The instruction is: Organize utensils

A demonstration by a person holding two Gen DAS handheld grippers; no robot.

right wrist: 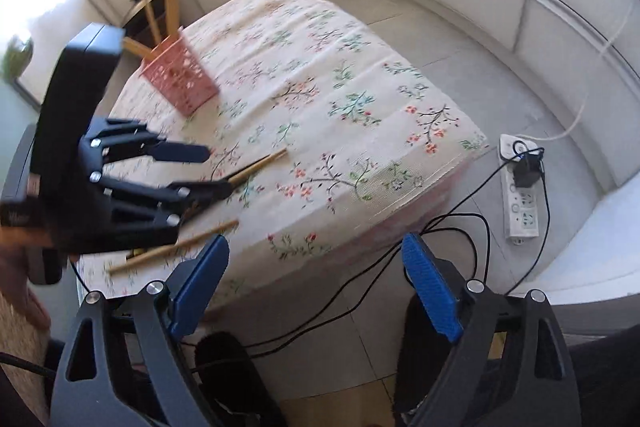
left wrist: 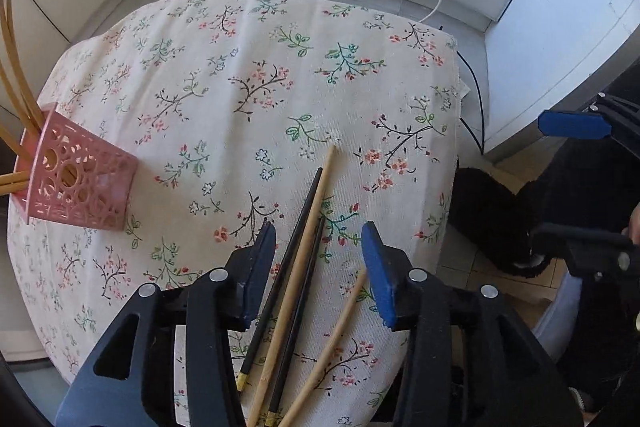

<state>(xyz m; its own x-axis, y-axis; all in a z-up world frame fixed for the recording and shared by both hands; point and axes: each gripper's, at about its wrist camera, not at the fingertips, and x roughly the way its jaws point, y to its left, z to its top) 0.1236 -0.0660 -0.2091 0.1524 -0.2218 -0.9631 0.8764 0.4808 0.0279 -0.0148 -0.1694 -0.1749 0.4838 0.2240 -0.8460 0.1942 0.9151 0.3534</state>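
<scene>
On the floral tablecloth point(left wrist: 240, 67) lie two black chopsticks point(left wrist: 284, 267) and a wooden chopstick point(left wrist: 320, 187) in a loose bundle. My left gripper point(left wrist: 318, 231) points down over them, jaws apart, its pads clear of the sticks. Another wooden chopstick point(left wrist: 330, 339) lies just right of the bundle, partly under the right finger. A pink openwork holder point(left wrist: 80, 179) with several wooden chopsticks in it stands at the table's left edge. My right gripper point(right wrist: 316, 241) is open and empty, out past the table's near edge over the floor. From there the left gripper point(right wrist: 218, 169) shows above the chopsticks point(right wrist: 260, 163).
A white power strip point(right wrist: 520, 195) and black cables point(right wrist: 460, 227) lie on the tiled floor right of the table. A black fuzzy slipper point(left wrist: 492, 211) sits by the table's right side. White cabinets line the far walls.
</scene>
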